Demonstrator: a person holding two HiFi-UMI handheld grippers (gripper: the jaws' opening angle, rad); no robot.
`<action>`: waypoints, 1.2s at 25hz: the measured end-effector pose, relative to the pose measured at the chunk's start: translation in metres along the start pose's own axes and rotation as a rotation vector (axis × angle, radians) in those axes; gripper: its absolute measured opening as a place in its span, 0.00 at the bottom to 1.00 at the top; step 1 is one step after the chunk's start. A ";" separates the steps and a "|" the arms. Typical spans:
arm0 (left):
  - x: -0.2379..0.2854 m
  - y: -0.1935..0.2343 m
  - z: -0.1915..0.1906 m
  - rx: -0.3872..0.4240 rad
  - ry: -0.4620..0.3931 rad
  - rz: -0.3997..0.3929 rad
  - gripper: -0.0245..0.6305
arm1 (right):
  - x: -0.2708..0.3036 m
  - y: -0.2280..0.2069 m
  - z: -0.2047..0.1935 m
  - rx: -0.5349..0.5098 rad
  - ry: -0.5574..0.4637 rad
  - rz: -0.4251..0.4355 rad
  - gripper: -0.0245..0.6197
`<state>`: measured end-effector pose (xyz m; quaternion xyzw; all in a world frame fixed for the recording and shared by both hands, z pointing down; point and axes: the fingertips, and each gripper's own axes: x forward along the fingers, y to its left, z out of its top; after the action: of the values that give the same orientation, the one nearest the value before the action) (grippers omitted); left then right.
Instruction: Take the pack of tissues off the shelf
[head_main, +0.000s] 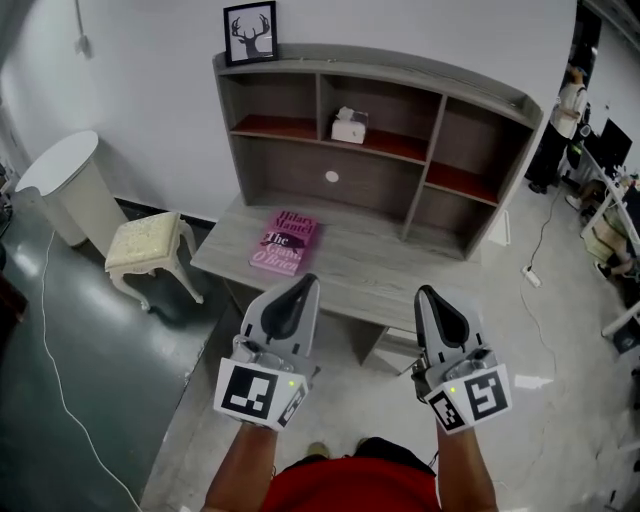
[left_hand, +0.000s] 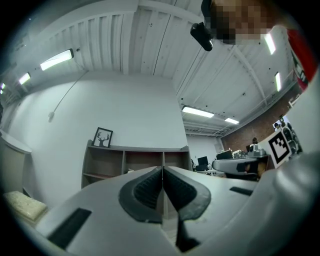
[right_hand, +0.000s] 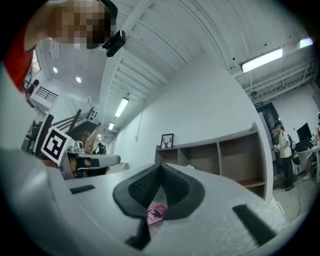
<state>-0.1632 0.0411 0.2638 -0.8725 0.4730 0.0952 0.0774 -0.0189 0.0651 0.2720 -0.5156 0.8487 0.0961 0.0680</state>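
**A:** Where do we have the pack of tissues (head_main: 349, 126)?

**B:** On the upper board of the shelf (head_main: 480, 100), in the middle compartment, towards that compartment's left side. It sits alone there, and nothing touches it.

**A:** And our tools relative to it?

**B:** Both are well apart from it. We hold the left gripper (head_main: 303, 286) and the right gripper (head_main: 428, 296) side by side near the front edge of the desk (head_main: 420, 262), pointing towards the shelf. The whole desktop lies between their tips and the pack. The pack sits ahead and higher, between the two lines of aim and somewhat nearer the left one's.

**A:** How do the jaws stand?

**B:** In the left gripper view we see the pads pressed together with nothing between them. In the right gripper view the tips meet as well, and that gripper is empty too. The pink patch showing below its pads is only the book (head_main: 284, 243) lying on the desk beyond.

**A:** So which step are we in?

**B:** The very start, we judge. We are facing the shelf, and the reach is not yet made.

**A:** What does the next move call for?

**B:** We pick one gripper and spread its jaws wider than the pack. Then we carry it forward over the desk and up into the middle compartment, clear of the dividers and the top board. After that we close on the pack's sides and draw it straight out.
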 end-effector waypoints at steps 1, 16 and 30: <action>0.002 0.005 -0.001 -0.006 -0.003 -0.001 0.05 | 0.002 0.003 -0.001 -0.006 0.006 -0.004 0.05; 0.121 0.064 -0.043 -0.027 0.047 0.039 0.41 | 0.079 -0.065 -0.033 -0.009 -0.011 -0.015 0.05; 0.335 0.110 -0.100 -0.007 0.124 0.164 0.58 | 0.164 -0.222 -0.071 -0.039 0.002 0.066 0.05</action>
<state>-0.0675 -0.3123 0.2757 -0.8355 0.5462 0.0487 0.0369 0.1018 -0.1926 0.2856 -0.4888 0.8632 0.1144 0.0538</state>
